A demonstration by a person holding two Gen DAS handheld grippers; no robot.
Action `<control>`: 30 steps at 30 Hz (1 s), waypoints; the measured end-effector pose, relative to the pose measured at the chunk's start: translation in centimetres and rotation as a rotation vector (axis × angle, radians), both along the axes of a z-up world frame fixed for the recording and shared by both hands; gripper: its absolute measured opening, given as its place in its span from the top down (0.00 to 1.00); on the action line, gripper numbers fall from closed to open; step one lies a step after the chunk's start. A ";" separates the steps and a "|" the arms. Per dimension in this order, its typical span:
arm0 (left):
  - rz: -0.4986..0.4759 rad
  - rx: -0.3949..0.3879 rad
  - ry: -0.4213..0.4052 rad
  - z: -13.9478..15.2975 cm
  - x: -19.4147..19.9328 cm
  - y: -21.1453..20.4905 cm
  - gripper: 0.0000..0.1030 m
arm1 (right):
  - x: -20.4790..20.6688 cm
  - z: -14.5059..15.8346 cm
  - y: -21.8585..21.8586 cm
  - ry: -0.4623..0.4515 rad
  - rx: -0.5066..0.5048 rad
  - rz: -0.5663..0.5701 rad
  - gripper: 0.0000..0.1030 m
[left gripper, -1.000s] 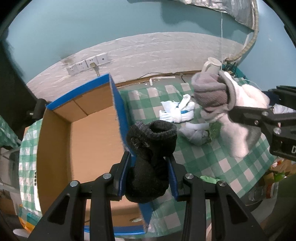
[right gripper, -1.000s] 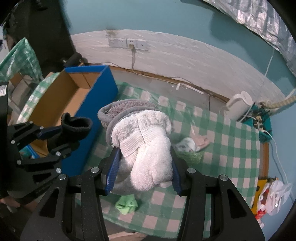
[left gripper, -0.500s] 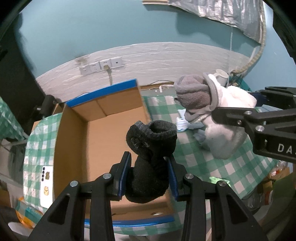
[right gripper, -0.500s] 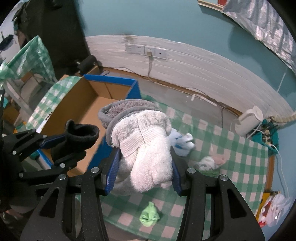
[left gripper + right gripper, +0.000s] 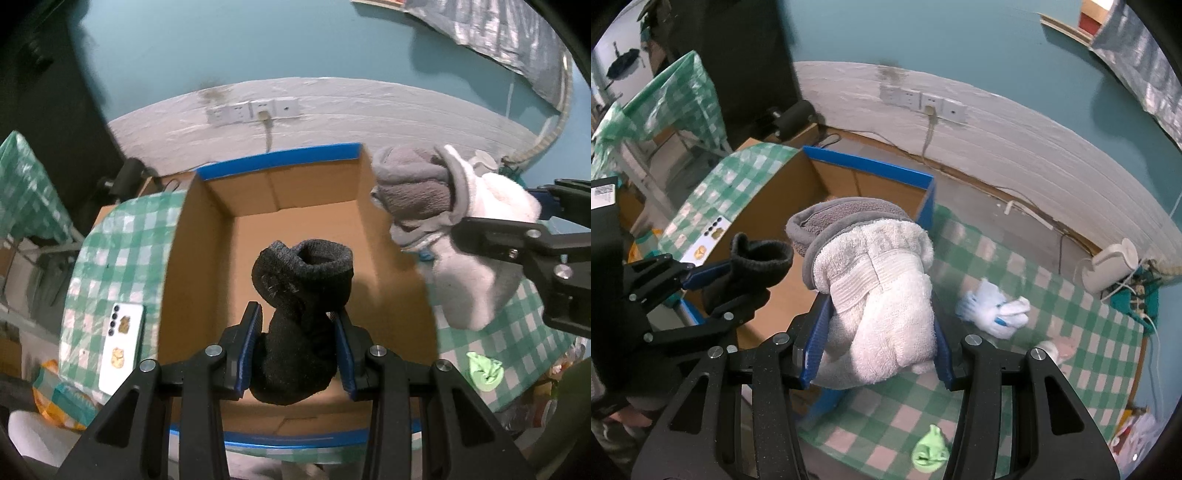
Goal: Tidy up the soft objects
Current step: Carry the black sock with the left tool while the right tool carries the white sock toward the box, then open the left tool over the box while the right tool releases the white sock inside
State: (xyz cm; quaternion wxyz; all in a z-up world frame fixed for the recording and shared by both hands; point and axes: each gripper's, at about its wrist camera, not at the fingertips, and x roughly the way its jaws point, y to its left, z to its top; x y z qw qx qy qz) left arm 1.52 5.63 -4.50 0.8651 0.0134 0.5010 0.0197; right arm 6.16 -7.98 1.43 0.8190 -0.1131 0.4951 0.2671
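Note:
My left gripper (image 5: 297,349) is shut on a rolled black sock (image 5: 301,306), which hangs over the open inside of the blue-edged cardboard box (image 5: 280,160). My right gripper (image 5: 877,338) is shut on a fluffy white and grey sock bundle (image 5: 882,295), held over the box's right wall (image 5: 925,201). That same bundle (image 5: 443,221) shows at the right of the left wrist view, with the right gripper's black frame (image 5: 535,251) around it. In the right wrist view the black sock (image 5: 759,260) and the left gripper (image 5: 709,291) sit at the left, above the box.
The box stands on a green checked tablecloth (image 5: 1052,295). Loose on it lie a white and blue sock bundle (image 5: 993,312), a pinkish sock (image 5: 1060,349) and a small green sock (image 5: 931,450). A white phone (image 5: 122,347) lies left of the box. A white kettle (image 5: 1115,264) stands at the back right.
Both grippers have carried their socks leftward. The black sock has gone from the box's right wall to over its inside. The white bundle has moved from over the tablecloth to the box's right edge.

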 end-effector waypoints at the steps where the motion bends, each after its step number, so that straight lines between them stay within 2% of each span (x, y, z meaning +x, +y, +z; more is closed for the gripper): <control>1: 0.010 0.002 0.003 -0.1 0.0 0.5 0.63 | 0.0 0.0 0.6 0.000 -0.002 0.008 0.52; 12: 0.068 0.015 0.040 -1.5 -0.2 3.5 0.63 | 0.1 -1.7 5.1 0.039 -0.011 0.068 0.52; 16: 0.084 0.025 0.056 -1.9 -0.1 4.1 0.61 | 0.2 -2.5 6.0 0.060 -0.011 0.077 0.47; 19: 0.097 0.057 0.062 -2.1 -0.1 4.3 0.55 | 0.3 -2.8 6.2 0.067 -0.004 0.062 0.39; 22: 0.106 0.068 0.061 -2.1 -0.1 4.6 0.39 | 0.4 -2.6 6.1 0.052 -0.001 0.046 0.38; 23: 0.113 0.070 0.059 -2.0 -0.1 4.7 0.34 | 0.5 -2.5 6.1 0.051 0.002 0.041 0.32; 25: 0.121 0.076 0.050 -1.8 -0.1 5.0 0.33 | 0.6 -2.3 5.9 0.042 0.010 0.021 0.26; 30: 0.131 0.063 0.043 -1.4 -0.1 5.3 0.32 | 0.7 -2.0 5.5 0.029 0.018 0.005 0.26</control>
